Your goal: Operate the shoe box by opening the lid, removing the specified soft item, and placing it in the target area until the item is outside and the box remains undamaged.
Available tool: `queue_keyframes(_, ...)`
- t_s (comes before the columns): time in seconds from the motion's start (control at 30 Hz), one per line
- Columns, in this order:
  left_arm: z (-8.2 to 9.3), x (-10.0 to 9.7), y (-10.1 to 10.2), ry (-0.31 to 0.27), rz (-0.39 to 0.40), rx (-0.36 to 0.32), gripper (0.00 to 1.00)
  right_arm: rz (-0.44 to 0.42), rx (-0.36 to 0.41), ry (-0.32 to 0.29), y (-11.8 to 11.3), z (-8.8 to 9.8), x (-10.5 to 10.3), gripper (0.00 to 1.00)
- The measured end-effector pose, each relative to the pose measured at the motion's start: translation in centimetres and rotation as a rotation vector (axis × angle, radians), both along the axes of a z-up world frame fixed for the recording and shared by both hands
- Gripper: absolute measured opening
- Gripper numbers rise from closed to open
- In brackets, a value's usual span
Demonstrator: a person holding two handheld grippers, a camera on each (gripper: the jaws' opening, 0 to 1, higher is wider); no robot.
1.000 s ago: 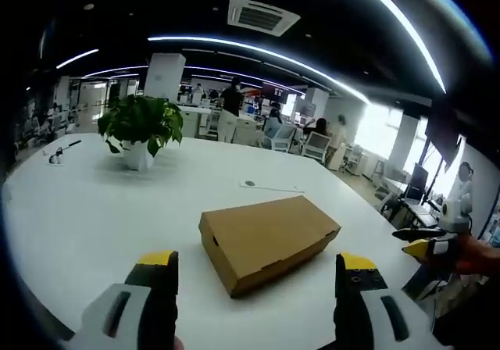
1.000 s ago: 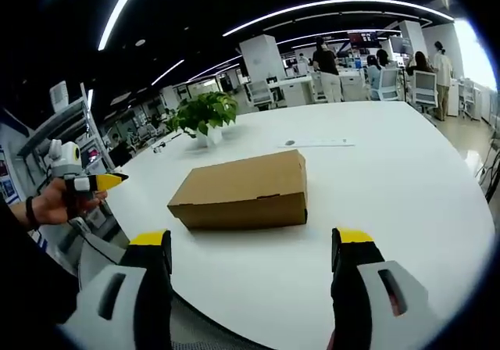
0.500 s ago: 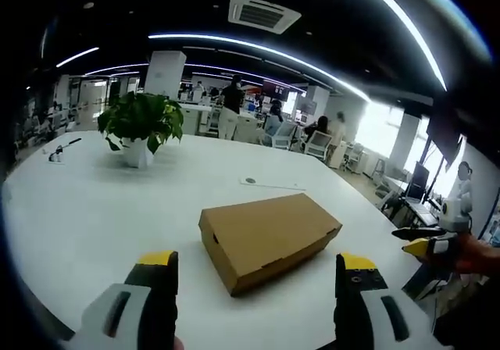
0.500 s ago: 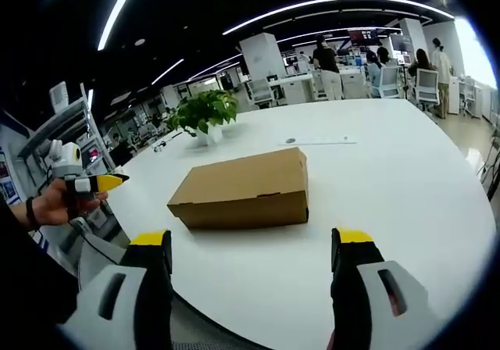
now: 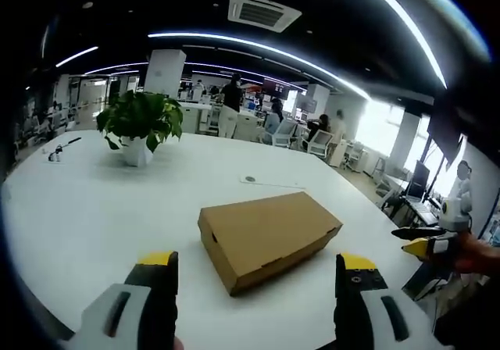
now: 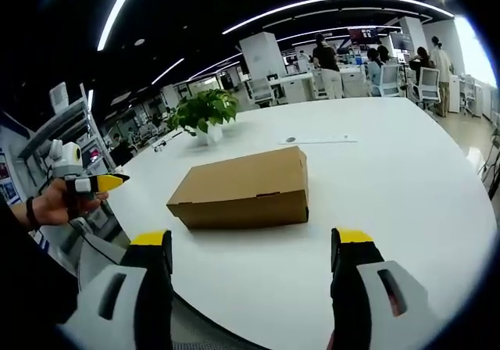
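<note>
A brown cardboard shoe box (image 5: 268,238) lies with its lid down on the white table (image 5: 70,209); the right gripper view has the same shoe box (image 6: 244,187) just ahead. My left gripper (image 5: 254,272) is open, held short of the box with nothing between its jaws. My right gripper (image 6: 254,244) is open too, hanging near the table's edge in front of the box. At the right edge of the left gripper view the right gripper (image 5: 426,241) appears in a hand; the left gripper (image 6: 90,183) appears at the left of the right gripper view.
A potted green plant (image 5: 139,130) stands at the far side of the table, also visible as the plant (image 6: 205,114). A small round disc and a flat sheet (image 5: 266,183) lie beyond the box. Desks, chairs and people fill the office behind.
</note>
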State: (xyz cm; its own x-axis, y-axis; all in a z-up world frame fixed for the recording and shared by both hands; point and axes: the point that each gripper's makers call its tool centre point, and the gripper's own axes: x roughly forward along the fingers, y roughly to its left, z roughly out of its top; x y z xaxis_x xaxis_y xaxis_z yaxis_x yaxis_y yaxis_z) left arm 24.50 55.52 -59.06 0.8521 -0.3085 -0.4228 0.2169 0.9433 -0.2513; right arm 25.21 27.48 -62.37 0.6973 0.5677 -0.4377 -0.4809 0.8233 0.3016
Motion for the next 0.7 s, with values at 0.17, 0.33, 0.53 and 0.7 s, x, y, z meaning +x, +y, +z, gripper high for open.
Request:
queue_keyframes(0.17, -0.2, 0.0, -0.1, 0.008, -0.004, 0.001, 0.84, -0.001, 0.001, 0.007, 0.0, -0.2, -0.1, 0.79)
queue_keyframes(0.33, -0.4, 0.1, -0.3, 0.016, -0.009, 0.003, 0.84, 0.009, 0.004, 0.014, 0.2, -0.5, -0.1, 0.79)
queue_keyframes(0.53, -0.9, 0.2, -0.7, 0.028, -0.02, 0.0, 0.84, 0.021, -0.001, 0.024, 0.5, -0.8, 0.0, 0.79)
queue_keyframes(0.7, -1.2, 0.4, -1.2, 0.034, -0.04, 0.006, 0.84, 0.037, -0.005, 0.032, 0.8, -1.2, 0.5, 0.79)
